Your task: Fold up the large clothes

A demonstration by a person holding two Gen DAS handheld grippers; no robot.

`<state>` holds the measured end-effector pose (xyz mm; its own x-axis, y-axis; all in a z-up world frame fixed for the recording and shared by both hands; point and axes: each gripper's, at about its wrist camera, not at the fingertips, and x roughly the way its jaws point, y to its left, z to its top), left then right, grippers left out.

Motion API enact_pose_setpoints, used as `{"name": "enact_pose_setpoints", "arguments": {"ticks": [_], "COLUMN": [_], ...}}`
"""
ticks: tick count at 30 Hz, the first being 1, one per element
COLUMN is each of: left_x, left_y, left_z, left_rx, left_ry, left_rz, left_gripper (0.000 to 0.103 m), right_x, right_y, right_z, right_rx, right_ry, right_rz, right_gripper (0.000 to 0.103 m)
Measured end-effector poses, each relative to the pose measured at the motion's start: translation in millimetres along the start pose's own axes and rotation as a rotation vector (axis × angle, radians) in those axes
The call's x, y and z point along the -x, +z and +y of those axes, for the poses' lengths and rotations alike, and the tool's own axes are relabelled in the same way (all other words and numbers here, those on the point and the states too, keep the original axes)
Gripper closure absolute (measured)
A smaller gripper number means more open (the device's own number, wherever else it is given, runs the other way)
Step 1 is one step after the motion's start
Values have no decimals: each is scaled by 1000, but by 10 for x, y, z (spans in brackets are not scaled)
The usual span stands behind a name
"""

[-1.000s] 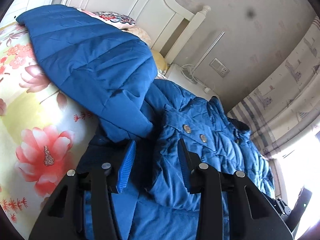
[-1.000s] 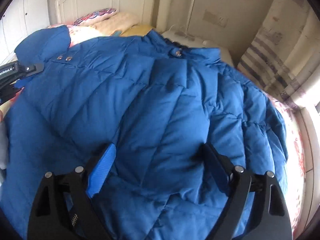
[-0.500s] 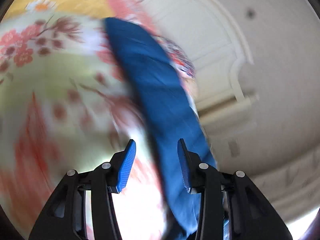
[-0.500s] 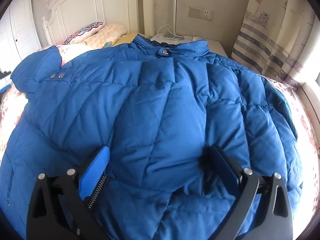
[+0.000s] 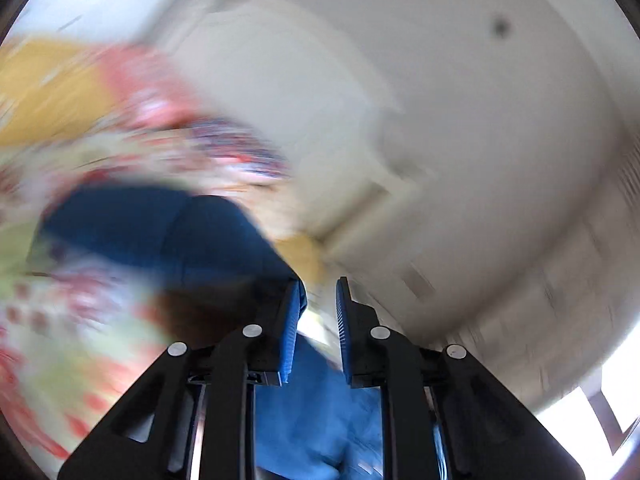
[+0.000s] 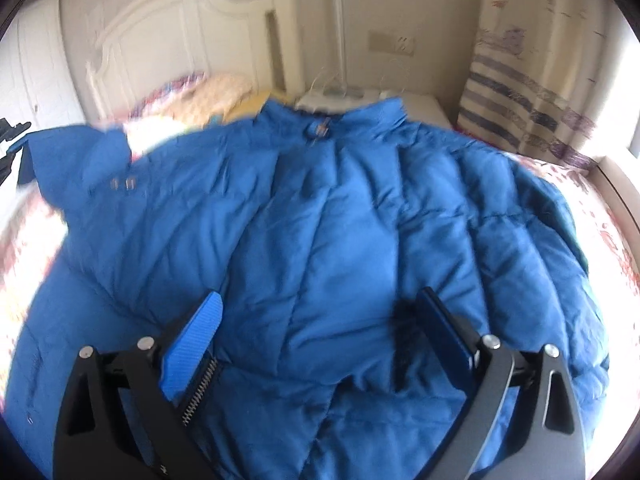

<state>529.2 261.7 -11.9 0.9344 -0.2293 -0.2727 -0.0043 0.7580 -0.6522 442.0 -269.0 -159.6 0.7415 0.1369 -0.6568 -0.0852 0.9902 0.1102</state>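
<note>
With the blue jacket (image 6: 320, 240) spread on the bed (image 6: 600, 216), your left tongs (image 5: 318, 316) have just been narrowing around sleeve fabric, so carry it smoothly across while your right tongs (image 6: 320, 320), gaping and empty, hover above the body.

Jacket (image 6: 320, 240) on bed (image 6: 600, 216), before headboard (image 6: 180, 40)

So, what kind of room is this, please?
Most likely a bedroom: a white headboard, pillows below it, and a curtain by the window. The blue jacket lies on the bed.
</note>
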Motion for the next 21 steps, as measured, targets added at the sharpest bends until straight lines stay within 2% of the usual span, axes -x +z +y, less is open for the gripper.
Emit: {"name": "enact_pose_setpoints", "arguments": {"ticks": [2,3,4,6,9,11,13,15,17,21], "left_x": [-20,-51,-81,-139,-286,-480,-546,-641,-594,-20], "left_y": [-273,-530,-742,-1334,-2091,-2495,-2751,-2821,-2777,-2450], "left_z": [-630,-1054,-1340,-1931,-2325,-2329,-2159,-1972,-1807,-1458], "left_rx": [-172,-288,-368,-576,-758,-782,-779,-767,-744,-600], "left_ry": [-89,-168,-208,-248,-244,-214,-161,-104,-63,-120], "left_rz": [55,105,144,229,344,441,506,543,564,499], "left_gripper": [89,90,90,90,90,90,90,90,89,89], "right_x": [168,253,363,514,641,625,590,552,485,434], "right_y": [-3,-7,-18,-42,-112,-154,-203,-188,-208,-190], "right_z": [-175,-259,-372,-544,-780,-910,-1010,-1036,-981,-826], "right_rx": [-92,-138,-196,-273,-357,-397,-440,-446,-427,-356], "right_ry": [11,13,19,22,7,7,27,34,30,14], "right_rz": [-87,-128,-177,-231,-257,-233,-218,-202,-185,-171], "right_gripper": [7,7,7,7,7,7,7,7,7,7]}}
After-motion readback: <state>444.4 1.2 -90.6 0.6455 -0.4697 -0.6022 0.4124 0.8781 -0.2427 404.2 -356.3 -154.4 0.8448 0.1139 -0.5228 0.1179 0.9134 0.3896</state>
